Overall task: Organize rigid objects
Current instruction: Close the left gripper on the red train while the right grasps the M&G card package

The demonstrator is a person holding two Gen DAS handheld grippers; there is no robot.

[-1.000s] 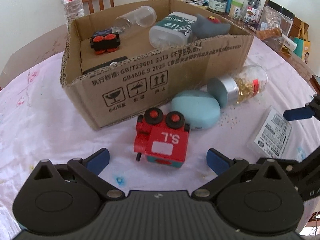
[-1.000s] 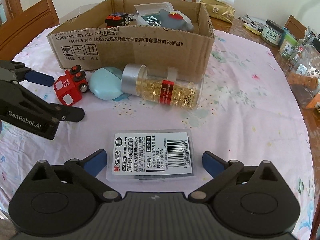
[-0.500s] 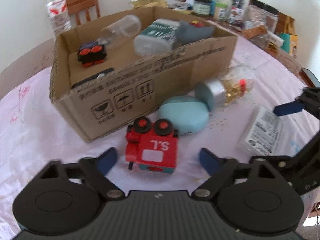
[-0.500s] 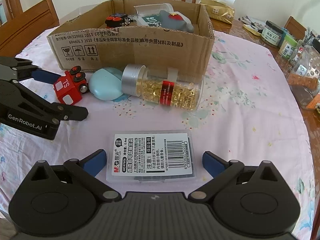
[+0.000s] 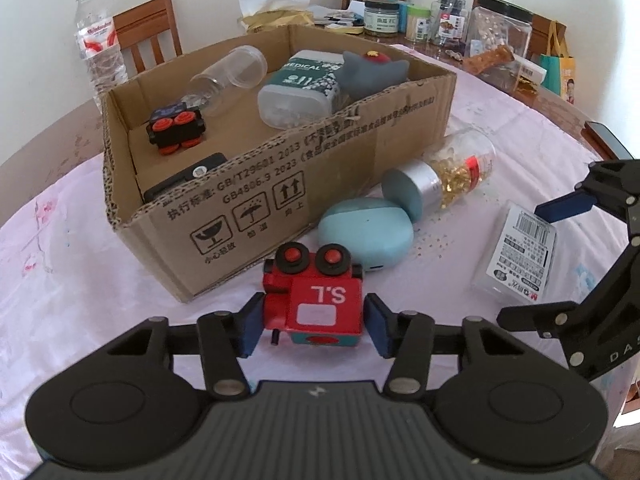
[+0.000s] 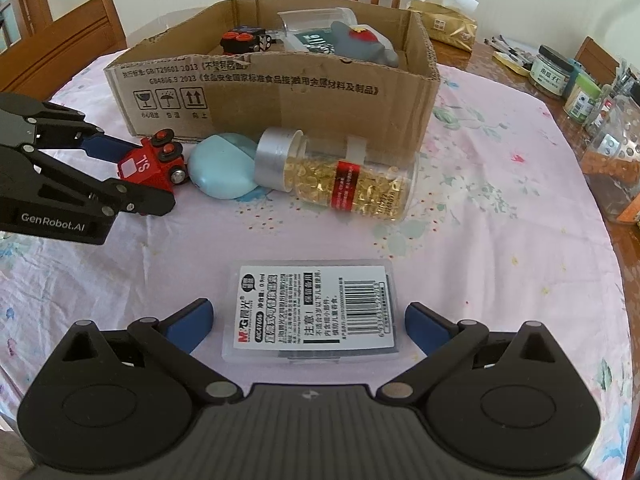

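Beside the cardboard box [image 5: 248, 208], left gripper [image 5: 314, 326] clamps red toy train [image 5: 320, 304]; right gripper [image 6: 308, 320] gapes.

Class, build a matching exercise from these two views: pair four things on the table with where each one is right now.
1. red toy train
2. black toy car
3. clear flat case
4. capsule jar

A. inside the cardboard box
B. between the open right claw pads
C. on its side
D. clamped in the left claw

1-D, 2-A, 3-B, 4-C
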